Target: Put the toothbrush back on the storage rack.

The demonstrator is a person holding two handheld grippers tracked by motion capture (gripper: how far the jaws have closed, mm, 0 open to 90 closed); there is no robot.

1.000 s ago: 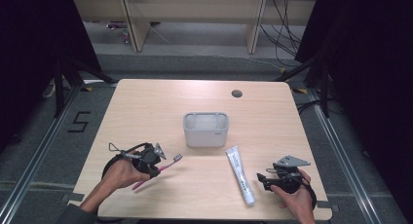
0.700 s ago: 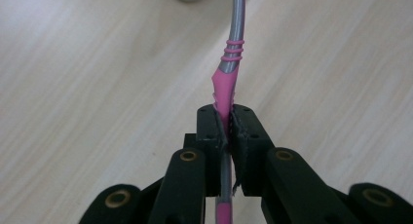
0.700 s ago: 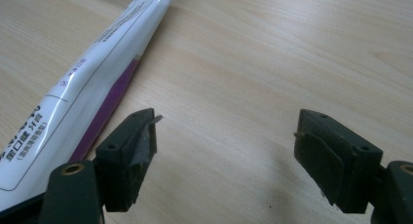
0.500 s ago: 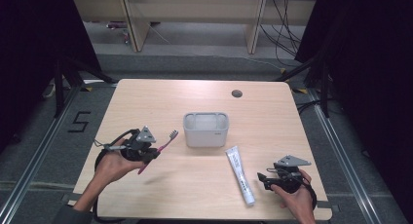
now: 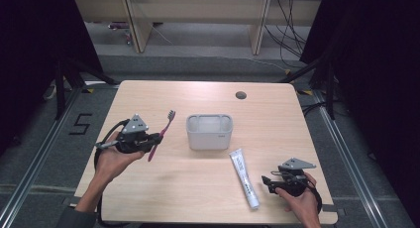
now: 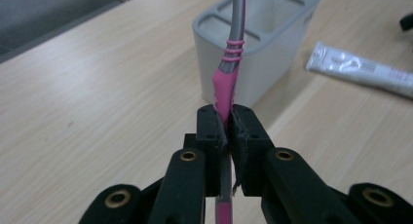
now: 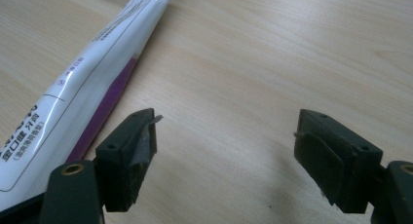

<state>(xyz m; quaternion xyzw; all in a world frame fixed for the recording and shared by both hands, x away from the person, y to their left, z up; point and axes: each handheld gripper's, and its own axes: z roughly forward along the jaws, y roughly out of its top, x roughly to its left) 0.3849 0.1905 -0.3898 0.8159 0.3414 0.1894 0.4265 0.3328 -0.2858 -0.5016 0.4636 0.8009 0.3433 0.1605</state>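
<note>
Left gripper view: the left gripper [image 6: 225,124] is clamping its jaws on the pink toothbrush [image 6: 225,83], aiming it at the grey holder [image 6: 272,34] just beyond. Right gripper [image 7: 224,136] is waiting with jaws apart, toothpaste tube [image 7: 92,78] lying just outside one jaw on the bench [image 7: 272,53].

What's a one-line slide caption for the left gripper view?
Left gripper clamps a pink toothbrush by its handle, aimed at the grey holder; toothpaste tube lies on the table.
</note>
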